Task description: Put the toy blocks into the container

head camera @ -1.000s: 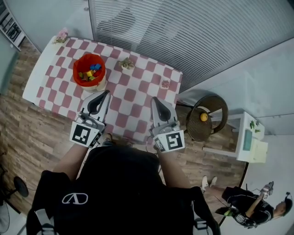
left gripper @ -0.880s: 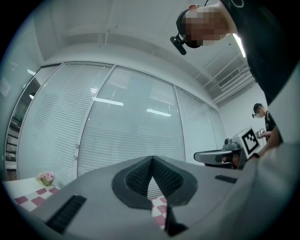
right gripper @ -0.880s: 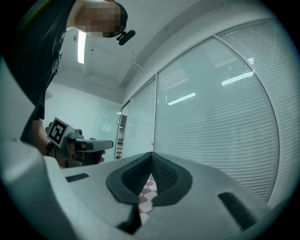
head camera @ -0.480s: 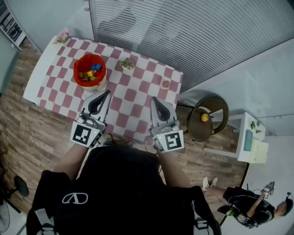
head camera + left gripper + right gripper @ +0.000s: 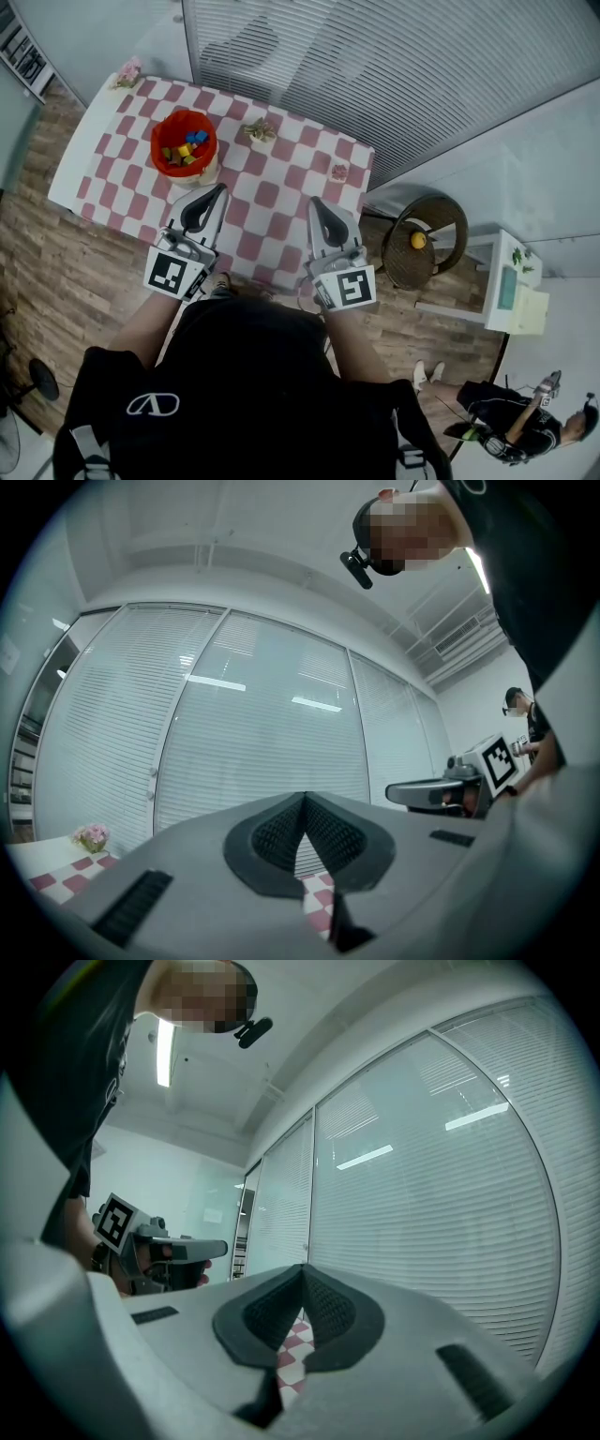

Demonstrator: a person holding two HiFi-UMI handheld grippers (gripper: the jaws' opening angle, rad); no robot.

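Note:
A red container stands on the checkered table at the left, with several coloured toy blocks inside it. My left gripper is held near the table's front edge, just below the container, jaws shut and empty. My right gripper hovers at the front right of the table, also shut with nothing in it. In the left gripper view the jaws meet at their tips; the right gripper view shows the same. Both point up at the window blinds.
Small flower ornaments sit on the table at the far left corner, the back middle and the right. A round wicker stool holding a yellow ball stands right of the table. Another person is at the lower right.

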